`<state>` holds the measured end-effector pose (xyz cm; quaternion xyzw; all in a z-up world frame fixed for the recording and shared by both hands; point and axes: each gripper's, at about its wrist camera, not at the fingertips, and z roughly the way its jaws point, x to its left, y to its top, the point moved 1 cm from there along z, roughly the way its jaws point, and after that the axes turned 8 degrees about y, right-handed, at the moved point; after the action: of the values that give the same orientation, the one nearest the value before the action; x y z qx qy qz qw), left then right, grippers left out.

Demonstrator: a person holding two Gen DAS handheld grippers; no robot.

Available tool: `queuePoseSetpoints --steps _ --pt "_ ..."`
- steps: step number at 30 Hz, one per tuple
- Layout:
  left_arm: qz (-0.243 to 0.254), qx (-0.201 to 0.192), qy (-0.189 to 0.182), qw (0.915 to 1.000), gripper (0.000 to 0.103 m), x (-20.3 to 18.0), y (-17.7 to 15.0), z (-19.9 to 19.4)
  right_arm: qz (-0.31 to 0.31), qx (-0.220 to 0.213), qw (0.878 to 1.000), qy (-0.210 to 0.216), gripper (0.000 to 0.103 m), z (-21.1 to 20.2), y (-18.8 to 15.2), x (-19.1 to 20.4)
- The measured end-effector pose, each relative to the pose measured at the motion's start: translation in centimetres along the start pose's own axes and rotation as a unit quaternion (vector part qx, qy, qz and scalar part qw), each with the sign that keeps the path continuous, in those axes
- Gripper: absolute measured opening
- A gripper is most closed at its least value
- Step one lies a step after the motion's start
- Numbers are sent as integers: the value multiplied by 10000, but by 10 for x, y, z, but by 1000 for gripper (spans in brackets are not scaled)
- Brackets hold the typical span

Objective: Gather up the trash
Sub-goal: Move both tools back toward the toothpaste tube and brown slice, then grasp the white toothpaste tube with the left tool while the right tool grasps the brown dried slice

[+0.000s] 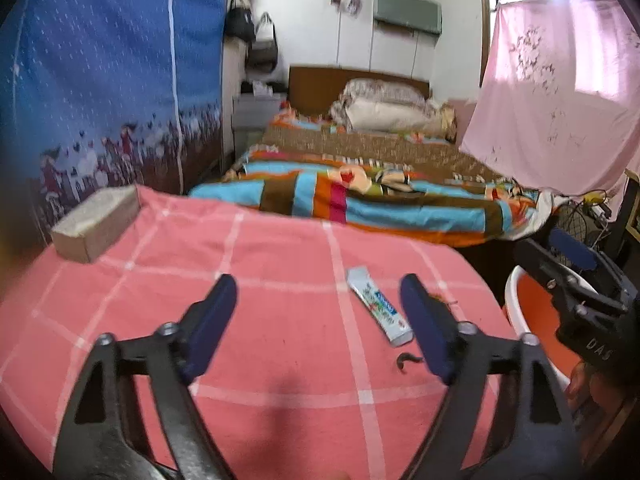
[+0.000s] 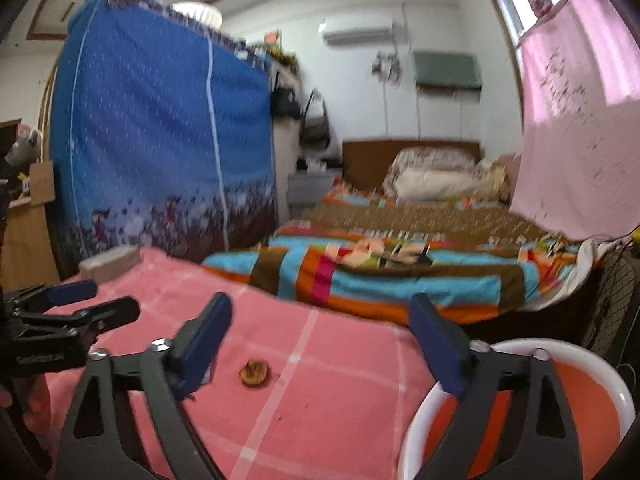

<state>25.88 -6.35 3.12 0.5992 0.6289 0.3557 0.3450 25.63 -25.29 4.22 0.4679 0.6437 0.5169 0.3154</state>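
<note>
On the pink checked cloth [image 1: 280, 264] lies a flattened toothpaste tube [image 1: 378, 306], just left of my left gripper's right finger. A small dark scrap [image 1: 408, 361] lies near the tube's end. My left gripper [image 1: 320, 316] hovers low over the cloth, open, with nothing between its fingers. In the right wrist view a round brown scrap [image 2: 254, 372] sits on the cloth ahead of my right gripper [image 2: 324, 336], which is open and empty. An orange bin with a white rim [image 2: 516, 346] stands at the lower right, partly behind my right finger.
A cardboard box [image 1: 96, 224] rests on the cloth's far left corner. Beyond are a bed with a striped quilt [image 1: 360, 200], a blue fabric wardrobe [image 1: 112, 80] and a pink curtain [image 1: 560, 100]. A fan grille [image 2: 616, 304] stands behind the bin.
</note>
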Motion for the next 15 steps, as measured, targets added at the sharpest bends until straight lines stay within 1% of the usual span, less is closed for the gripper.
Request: queuePoseSetpoints --steps 1,2,3,4,6,8,9,10,12,15 --pt "-6 99 -58 9999 73 1 -1 4 26 185 9998 57 81 6 -3 0" --pt "-12 191 -99 9998 68 2 -2 7 37 313 9995 98 77 11 -5 1" --pt "-17 292 -149 9995 62 2 -3 11 44 437 9989 147 75 15 -7 2" --pt "-22 370 -193 9991 60 2 -4 13 44 561 9982 203 72 19 -9 3" --pt "-35 547 -287 9981 53 2 -6 19 22 795 9963 327 66 26 -13 6" --pt "-52 674 -340 9971 48 1 -9 23 -7 1028 9939 398 55 33 -16 9" --pt "-65 745 -358 9966 45 2 -10 25 -16 1149 9924 430 52 37 -18 10" --pt "-76 800 -374 9961 44 1 -11 27 -29 1274 9907 473 49 42 -20 12" --pt "-102 914 -413 9949 40 1 -14 31 -64 1498 9871 565 48 50 -25 16" --pt "-154 1033 -472 9934 39 2 -16 34 -119 1712 9823 747 48 57 -28 20"
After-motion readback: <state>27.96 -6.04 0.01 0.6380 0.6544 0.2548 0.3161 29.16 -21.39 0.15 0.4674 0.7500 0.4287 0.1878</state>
